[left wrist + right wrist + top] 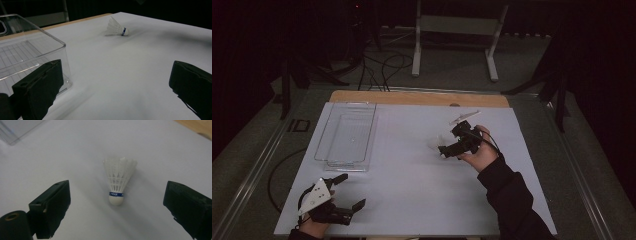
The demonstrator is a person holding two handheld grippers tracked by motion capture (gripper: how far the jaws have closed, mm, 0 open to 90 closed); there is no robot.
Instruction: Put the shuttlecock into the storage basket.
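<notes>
Shuttlecock: blue band above cork carries white lettering, reads "PEAK" in right gripper view; remainder cut off. No other legible text found.

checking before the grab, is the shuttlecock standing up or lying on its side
Lying on its side. The shuttlecock rests flat on the white table, cork toward the right gripper, whose open fingers have not touched it.

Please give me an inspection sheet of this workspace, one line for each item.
Surface: white sheet over wooden table; far edge bare.
Job's things: white feather shuttlecock with blue band lying on the sheet; clear plastic rectangular bin at left, nothing seen inside.
Clutter: nothing seen.
Grippers: left tongs open, near front edge; right tongs open, either side of the shuttlecock, not touching.
Cables: black cables on the floor behind the table.
Surroundings: dark room, white frame stand.
</notes>
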